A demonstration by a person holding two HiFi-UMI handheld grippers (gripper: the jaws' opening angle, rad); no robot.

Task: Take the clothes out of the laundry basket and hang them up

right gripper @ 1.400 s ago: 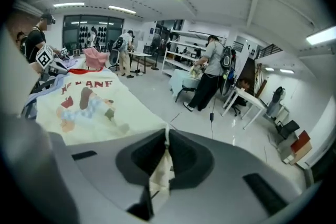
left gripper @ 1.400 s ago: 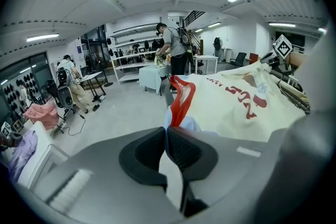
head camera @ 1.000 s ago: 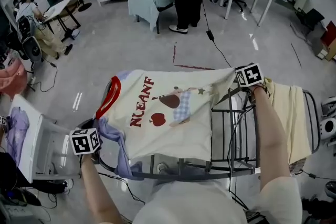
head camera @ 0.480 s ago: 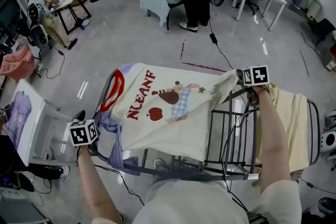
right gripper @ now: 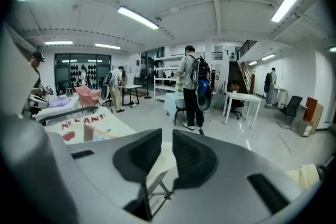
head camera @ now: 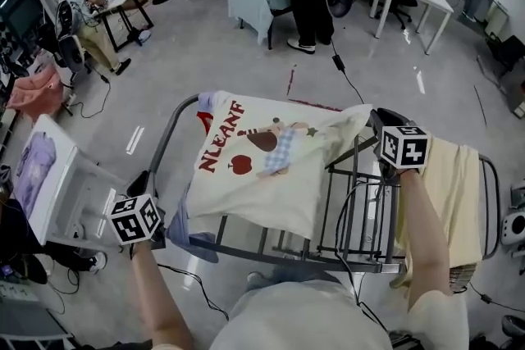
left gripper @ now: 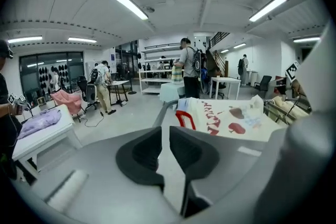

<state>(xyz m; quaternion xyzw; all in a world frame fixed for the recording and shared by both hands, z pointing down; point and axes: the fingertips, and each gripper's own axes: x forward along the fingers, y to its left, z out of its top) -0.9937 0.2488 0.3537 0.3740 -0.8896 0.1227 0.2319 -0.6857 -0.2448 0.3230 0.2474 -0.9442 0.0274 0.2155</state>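
**Left tongs** (left gripper: 165,139) and **right tongs** (right gripper: 167,144): the jaws have just been closing to a narrow slit, and nothing is pinched between them. The left pair is held beside the drying rack (head camera: 361,254), the right above its bars. A printed T-shirt (head camera: 262,176) is spread over the rack's left half, and a yellow garment (head camera: 455,184) is draped over its right end. This piece is judged hung. A purple cloth (head camera: 33,168), left of the rack, may remain.

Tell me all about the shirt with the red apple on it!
The shirt is cream-coloured cloth with a red collar, red letters, a red apple, a star and a cartoon figure with a blue checked patch. It lies spread out, front up, draped over the bars of the metal drying rack, its near edge hanging down. A purple cloth peeks out from under its left side.
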